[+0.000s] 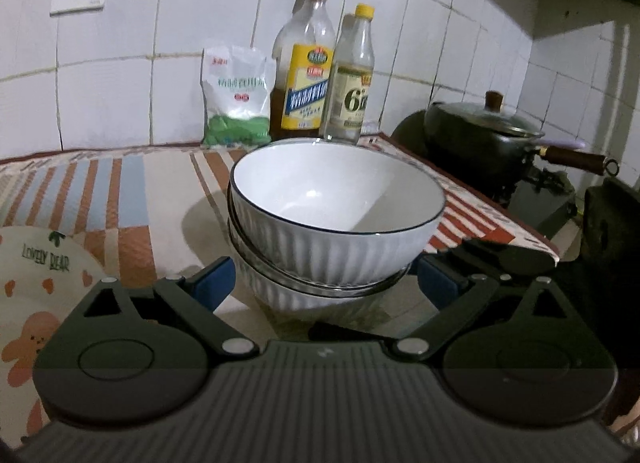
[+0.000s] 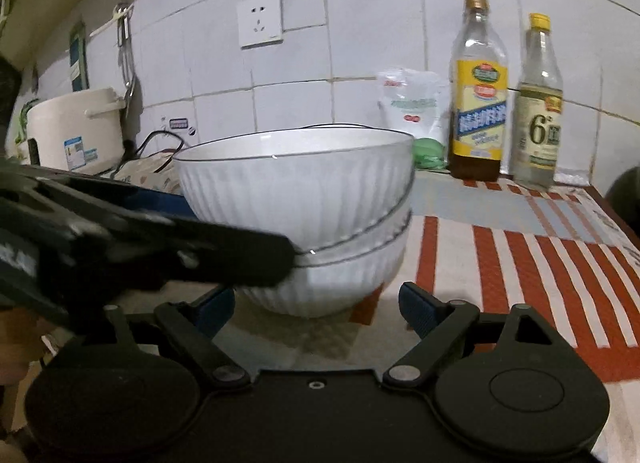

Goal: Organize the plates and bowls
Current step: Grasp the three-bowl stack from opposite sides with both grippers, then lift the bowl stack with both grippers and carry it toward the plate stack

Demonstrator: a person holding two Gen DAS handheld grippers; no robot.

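Two white ribbed bowls with dark rims stand nested, the upper bowl (image 1: 336,191) in the lower bowl (image 1: 304,295), on the striped cloth (image 1: 120,199). My left gripper (image 1: 326,287) is open, its blue pads on either side of the lower bowl with small gaps. In the right wrist view the same stack (image 2: 296,191) stands just ahead of my right gripper (image 2: 318,309), which is open and holds nothing. One of the left gripper's fingers (image 2: 200,247) reaches in from the left to the seam between the bowls. A bear-print plate (image 1: 36,291) lies at the left.
Against the tiled wall stand an oil bottle (image 1: 306,67), a vinegar bottle (image 1: 352,79) and a white-green bag (image 1: 236,99). A lidded wok (image 1: 492,131) sits on the stove at the right. A rice cooker (image 2: 76,131) stands far left, with wall sockets above.
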